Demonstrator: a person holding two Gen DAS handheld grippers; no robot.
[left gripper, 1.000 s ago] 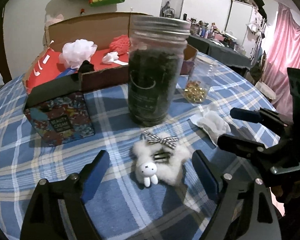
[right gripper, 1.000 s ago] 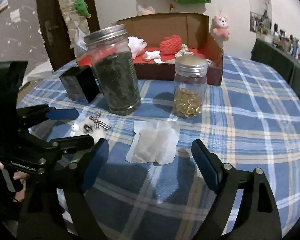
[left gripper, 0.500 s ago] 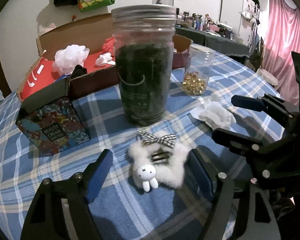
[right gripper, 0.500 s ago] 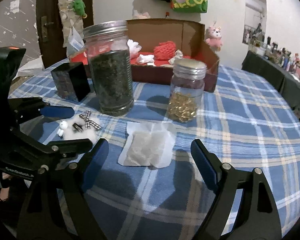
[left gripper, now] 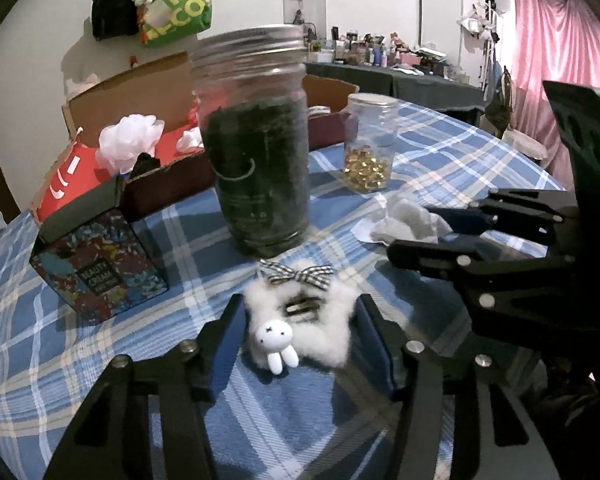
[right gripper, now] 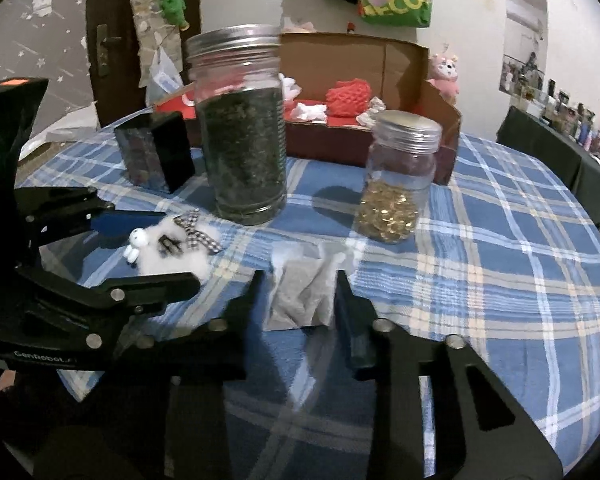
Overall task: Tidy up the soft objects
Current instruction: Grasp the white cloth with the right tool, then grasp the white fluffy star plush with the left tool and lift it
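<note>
1. The left gripper (left gripper: 296, 332) sits low over the blue plaid tablecloth (left gripper: 100, 344), and its jaws have just been closing. The fluffy white bunny hair clip (left gripper: 300, 328) lies between them, fur brushing both blue pads, though whether they truly press it I cannot tell.
2. That clip lies straight ahead of the left gripper: bunny face toward the camera, gingham bow at the far end. Its long axis runs along the fingers, so the jaws meet it across its narrow width.
3. The right gripper (right gripper: 300, 304) has also just been closing, and its pads now pinch the crumpled white tissue sachet (right gripper: 300, 296), bunching it up between them.
4. The two soft things lie side by side, each directly in front of its own hand. Neither arm needs to cross the other.
5. Just beyond stand the big jar of dark leaves (left gripper: 260, 152) and the small jar of gold beads (right gripper: 396, 184), both upright.
6. Farthest back, the open cardboard box (right gripper: 380, 64) with its red floor already holds a white pouf (left gripper: 128, 140) and a red knitted piece (right gripper: 348, 98). I judge it the likely destination; the jars stand between the grippers and it, so the lift must clear them.
</note>
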